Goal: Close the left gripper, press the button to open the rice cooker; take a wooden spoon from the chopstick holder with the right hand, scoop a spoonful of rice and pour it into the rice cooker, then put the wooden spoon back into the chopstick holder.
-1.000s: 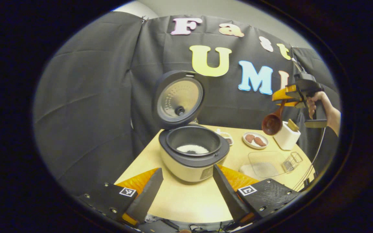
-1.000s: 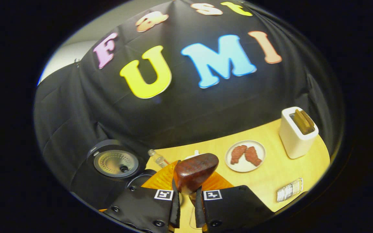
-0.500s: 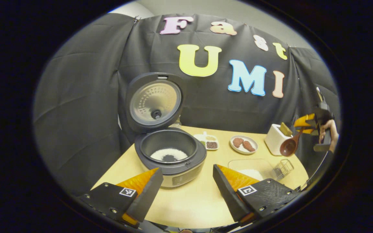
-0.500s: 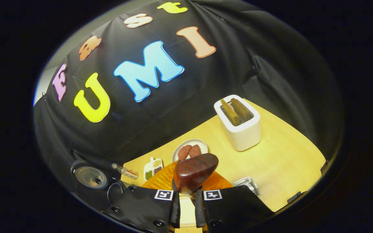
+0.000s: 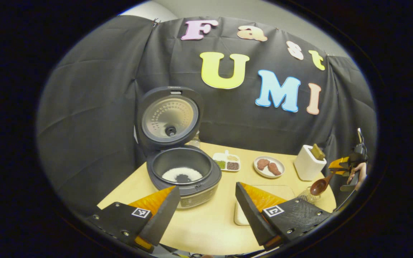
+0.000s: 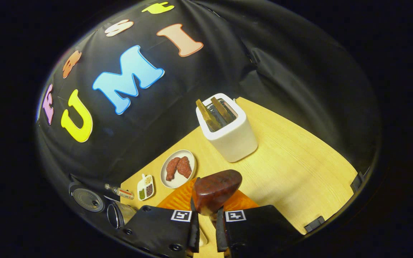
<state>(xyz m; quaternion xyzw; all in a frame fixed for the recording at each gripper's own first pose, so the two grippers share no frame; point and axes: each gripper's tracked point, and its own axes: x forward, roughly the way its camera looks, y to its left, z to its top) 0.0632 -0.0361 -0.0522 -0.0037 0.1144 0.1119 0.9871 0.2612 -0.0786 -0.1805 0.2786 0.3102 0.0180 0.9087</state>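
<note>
Already most of the job looks done: nearest in the right gripper view, the right gripper (image 6: pixel 206 224) is clenched on the wooden spoon (image 6: pixel 214 190), its bowl jutting forward, with the white chopstick holder (image 6: pixel 228 130) farther off at twelve o'clock on the bench (image 6: pixel 299 172). From the left gripper view, the left gripper (image 5: pixel 206 211) hangs released and empty, and beyond it at eleven o'clock the rice cooker (image 5: pixel 183 172) stands lid-up with rice inside. Only returning the spoon to the holder seems left.

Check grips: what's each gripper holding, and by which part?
Right gripper is shut on the wooden spoon, gripping its handle. Left gripper is open, holding nothing.
</note>
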